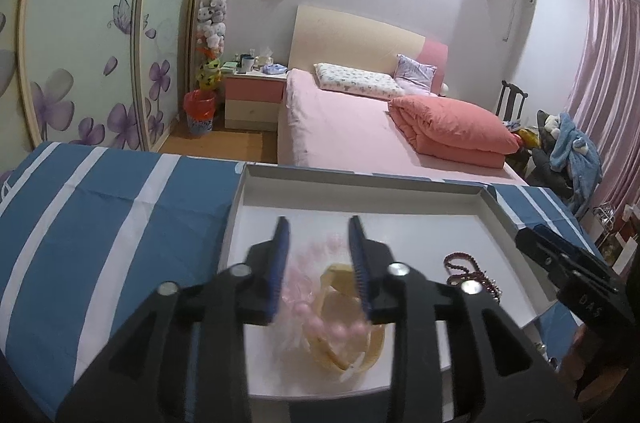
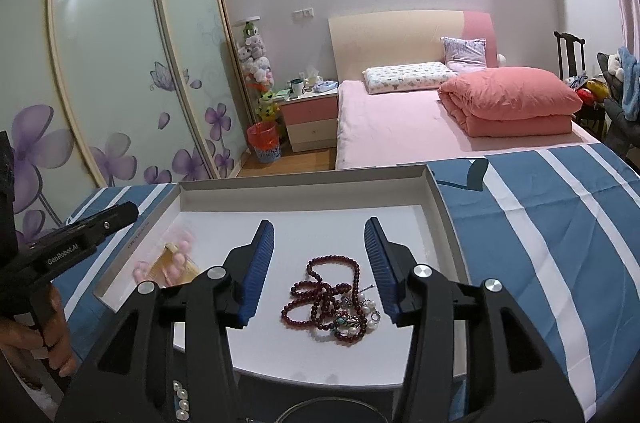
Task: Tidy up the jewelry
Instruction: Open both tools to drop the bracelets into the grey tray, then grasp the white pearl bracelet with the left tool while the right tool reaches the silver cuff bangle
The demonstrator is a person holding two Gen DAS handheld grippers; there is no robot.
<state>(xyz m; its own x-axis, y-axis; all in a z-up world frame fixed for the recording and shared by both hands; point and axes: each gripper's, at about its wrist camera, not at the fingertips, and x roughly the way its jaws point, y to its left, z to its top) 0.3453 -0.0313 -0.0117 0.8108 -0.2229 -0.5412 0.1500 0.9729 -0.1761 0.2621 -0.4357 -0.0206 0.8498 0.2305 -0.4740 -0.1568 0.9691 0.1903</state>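
While both tongs stand open over the white box lid [image 2: 440,191], left tongs [image 1: 318,263] straddle pink beads [image 1: 320,327] and yellow bangles [image 1: 340,343] near its left edge; right tongs [image 2: 320,263] frame red bead necklaces [image 2: 320,295] centrally. Step: sorting; next, likely closing on one strand.

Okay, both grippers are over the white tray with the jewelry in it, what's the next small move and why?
Probably lift the right gripper clear of the tray. Its jaws stand open, with the dark red bead necklace lying loose on the tray floor between them, pads not touching. The left gripper is likewise open above the pink bead bracelet, so both pieces look set down.
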